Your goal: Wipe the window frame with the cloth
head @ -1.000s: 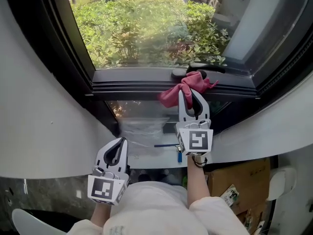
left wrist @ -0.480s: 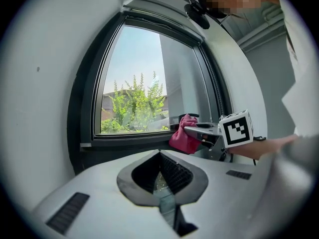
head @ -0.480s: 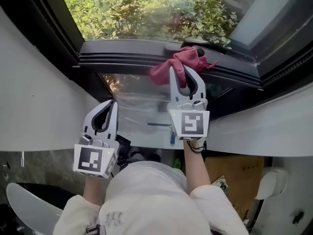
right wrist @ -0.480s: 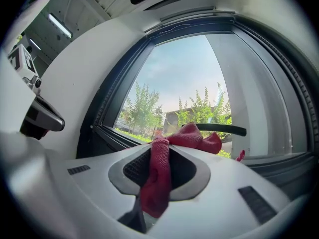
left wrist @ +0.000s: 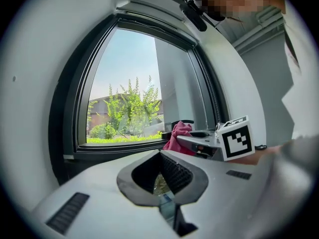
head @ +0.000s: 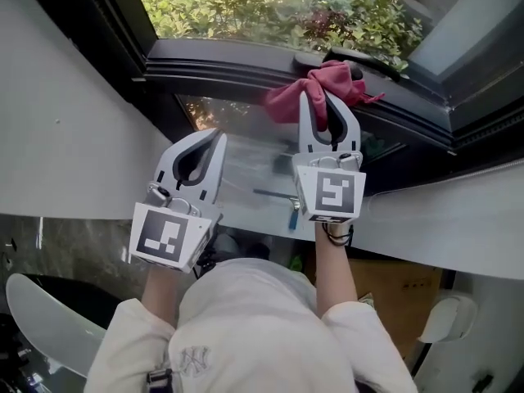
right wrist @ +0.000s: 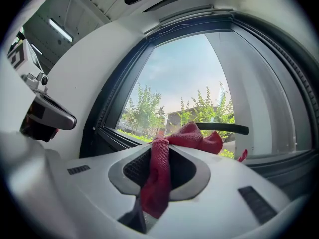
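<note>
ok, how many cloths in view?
1. The red cloth is pinched in the right gripper's fingers, bunched at the lower window frame. The left gripper holds none. More could be hidden below the person's arms.

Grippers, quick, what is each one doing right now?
Left gripper: jaws closed, holding nothing.
Right gripper: jaws closed on the red cloth.
</note>
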The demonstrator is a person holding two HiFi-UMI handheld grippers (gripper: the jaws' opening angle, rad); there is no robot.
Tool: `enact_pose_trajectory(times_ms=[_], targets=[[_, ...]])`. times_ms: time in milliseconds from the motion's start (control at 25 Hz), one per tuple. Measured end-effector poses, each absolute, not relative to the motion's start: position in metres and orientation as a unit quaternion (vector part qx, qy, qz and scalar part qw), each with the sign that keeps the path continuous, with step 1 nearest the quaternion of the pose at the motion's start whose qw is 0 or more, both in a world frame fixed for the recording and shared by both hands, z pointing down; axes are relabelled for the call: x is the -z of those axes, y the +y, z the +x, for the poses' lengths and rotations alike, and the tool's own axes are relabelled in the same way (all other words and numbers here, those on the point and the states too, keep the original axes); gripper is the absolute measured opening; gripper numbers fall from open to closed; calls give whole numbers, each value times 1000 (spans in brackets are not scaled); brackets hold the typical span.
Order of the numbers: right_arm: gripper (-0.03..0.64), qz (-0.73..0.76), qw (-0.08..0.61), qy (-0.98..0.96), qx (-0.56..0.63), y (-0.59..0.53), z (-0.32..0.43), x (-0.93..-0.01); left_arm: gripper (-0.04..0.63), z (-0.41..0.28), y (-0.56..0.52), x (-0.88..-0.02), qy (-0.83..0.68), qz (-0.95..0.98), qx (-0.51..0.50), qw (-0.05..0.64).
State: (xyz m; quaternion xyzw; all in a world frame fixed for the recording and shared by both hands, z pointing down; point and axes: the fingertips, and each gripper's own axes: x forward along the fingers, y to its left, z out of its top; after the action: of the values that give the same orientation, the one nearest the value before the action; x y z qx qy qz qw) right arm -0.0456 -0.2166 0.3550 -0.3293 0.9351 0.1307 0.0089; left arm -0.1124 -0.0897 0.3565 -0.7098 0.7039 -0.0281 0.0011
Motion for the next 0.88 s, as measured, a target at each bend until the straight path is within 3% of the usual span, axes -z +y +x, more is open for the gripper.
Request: enact_pose_trajectory(times_ms=[120, 280, 880], targets=[[84, -318, 16, 938, -135, -214, -45, -349, 8, -98, -95, -347, 691, -723, 13, 12], [84, -307, 79, 942, -113, -193, -24, -316, 9, -68, -92, -350, 672, -740, 22, -6], [83, -540, 111, 794, -255, -249, 187, -135, 9, 9, -133, -344, 579, -815, 8, 19]])
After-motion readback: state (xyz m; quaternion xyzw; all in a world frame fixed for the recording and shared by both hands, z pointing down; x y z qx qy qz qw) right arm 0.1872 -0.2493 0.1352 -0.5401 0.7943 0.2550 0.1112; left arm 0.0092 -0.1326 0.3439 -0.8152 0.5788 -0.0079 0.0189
